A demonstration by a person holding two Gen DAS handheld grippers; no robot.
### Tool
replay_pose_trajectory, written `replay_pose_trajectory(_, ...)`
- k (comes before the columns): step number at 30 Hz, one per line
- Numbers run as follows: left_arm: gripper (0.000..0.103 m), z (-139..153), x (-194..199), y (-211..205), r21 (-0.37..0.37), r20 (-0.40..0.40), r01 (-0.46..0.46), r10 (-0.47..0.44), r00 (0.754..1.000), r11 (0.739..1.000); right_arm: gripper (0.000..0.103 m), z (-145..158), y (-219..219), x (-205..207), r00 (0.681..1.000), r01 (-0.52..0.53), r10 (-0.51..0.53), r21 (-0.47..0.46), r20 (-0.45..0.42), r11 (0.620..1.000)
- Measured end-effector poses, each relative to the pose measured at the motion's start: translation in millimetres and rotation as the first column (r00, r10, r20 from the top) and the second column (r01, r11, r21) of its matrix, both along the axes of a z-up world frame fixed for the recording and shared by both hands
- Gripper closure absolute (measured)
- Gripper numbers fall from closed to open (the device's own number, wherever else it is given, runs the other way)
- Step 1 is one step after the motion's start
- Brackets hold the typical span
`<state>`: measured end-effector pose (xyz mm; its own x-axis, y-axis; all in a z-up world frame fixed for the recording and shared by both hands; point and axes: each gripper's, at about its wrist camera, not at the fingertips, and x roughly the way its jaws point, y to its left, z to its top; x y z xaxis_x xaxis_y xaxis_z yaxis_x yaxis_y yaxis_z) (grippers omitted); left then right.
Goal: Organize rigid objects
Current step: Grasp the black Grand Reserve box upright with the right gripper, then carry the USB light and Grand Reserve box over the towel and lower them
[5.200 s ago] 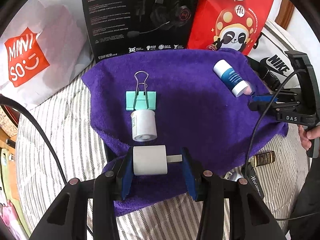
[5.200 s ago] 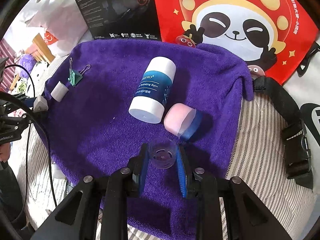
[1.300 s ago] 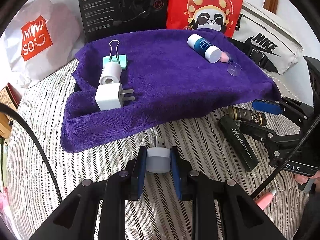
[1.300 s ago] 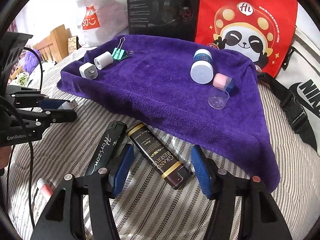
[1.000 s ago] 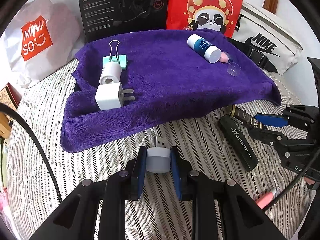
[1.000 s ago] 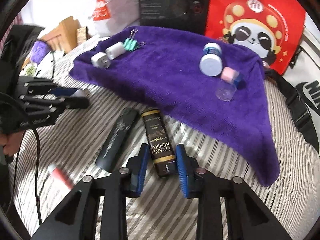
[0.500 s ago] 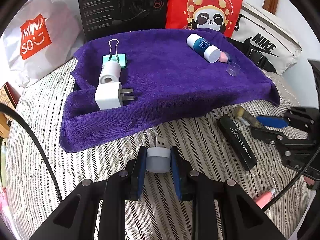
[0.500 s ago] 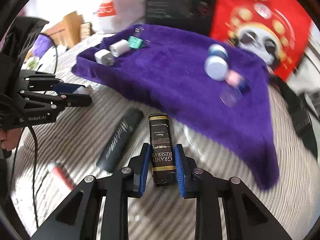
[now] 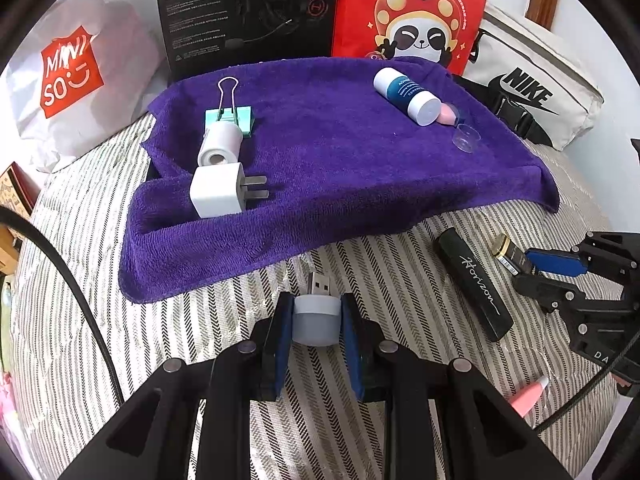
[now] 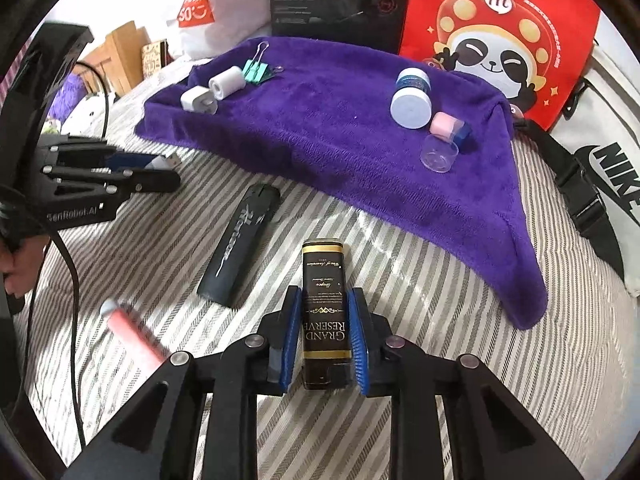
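Moved: right gripper (image 10: pixel 323 336) now clamps the black Grand Reserve box (image 10: pixel 323 312) — earlier it straddled it, jaws wide.
Left gripper (image 9: pixel 316 320): my jaws pinch the USB plug (image 9: pixel 316 312).

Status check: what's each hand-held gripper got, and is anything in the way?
Left hand-held gripper shut on USB plug-in light. Right hand-held gripper shut on Grand Reserve box. Black Horizon case lies beside it on the bed, apart.

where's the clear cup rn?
In the right wrist view, the clear cup lies on the purple towel near its right edge, just in front of the pink cap.
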<state>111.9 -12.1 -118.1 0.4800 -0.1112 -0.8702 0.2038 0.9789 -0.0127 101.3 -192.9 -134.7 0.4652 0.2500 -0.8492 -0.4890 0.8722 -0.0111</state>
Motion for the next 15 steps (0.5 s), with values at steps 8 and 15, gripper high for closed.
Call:
replay_pose_trajectory(8, 0.080, 6, -3, 7, -0.051, -0.002, 0.014, -0.014, 1.000, 0.999, 0.080, 4, -10, 2, 0.999, 0.047, -0.047, 0.072, -0.006, 0.996)
replay_pose_trajectory(15, 0.080, 33, -6, 20, -0.069, 0.031, 0.006, -0.004, 0.999, 0.998, 0.080, 29, -20, 5, 0.998, 0.053, -0.055, 0.119, 0.019, 0.991)
